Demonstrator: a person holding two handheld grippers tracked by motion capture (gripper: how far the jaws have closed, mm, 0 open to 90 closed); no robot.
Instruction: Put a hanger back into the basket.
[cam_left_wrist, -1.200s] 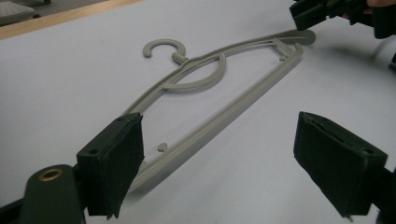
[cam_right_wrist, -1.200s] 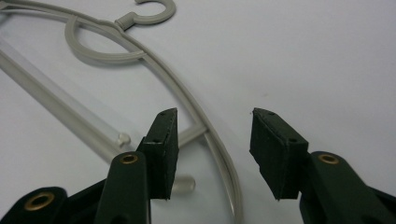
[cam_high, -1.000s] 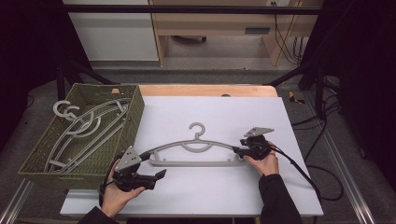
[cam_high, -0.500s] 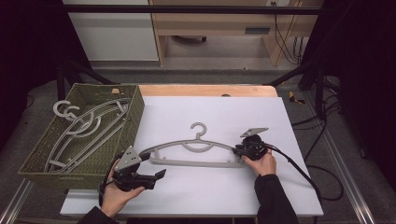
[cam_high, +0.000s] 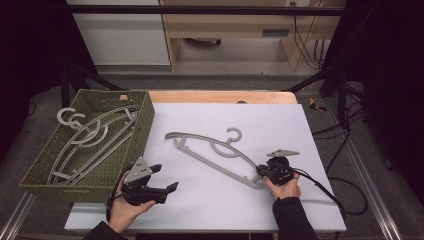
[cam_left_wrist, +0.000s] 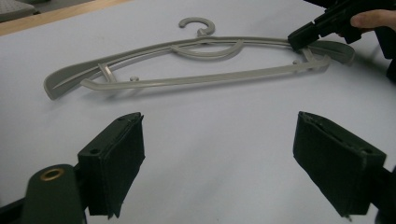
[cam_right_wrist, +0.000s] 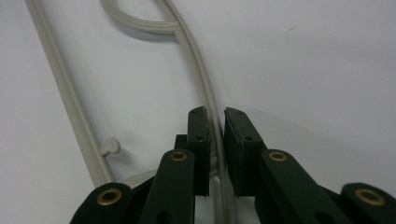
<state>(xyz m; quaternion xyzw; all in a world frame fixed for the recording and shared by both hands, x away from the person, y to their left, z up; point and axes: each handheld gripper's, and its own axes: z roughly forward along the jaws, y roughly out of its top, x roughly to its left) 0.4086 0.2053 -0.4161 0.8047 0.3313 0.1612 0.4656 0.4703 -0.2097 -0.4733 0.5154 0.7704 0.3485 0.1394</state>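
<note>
Hanger (cam_high: 215, 152) lay slantwise on the desk (cam_high: 310, 130), my right gripper (cam_high: 264, 172) pinching its near end to drag it. Left gripper (cam_left_wrist: 219, 168) faced it, jaws wide apart, ready. Right jaws were clamped on the thin upper arm for steering.

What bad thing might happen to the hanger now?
The right tool pinches the grey hanger only at one thin end of its arm, so it might twist or slip out when moved. The far end lies near the green basket, which already holds other hangers; its hook could snag there.
</note>
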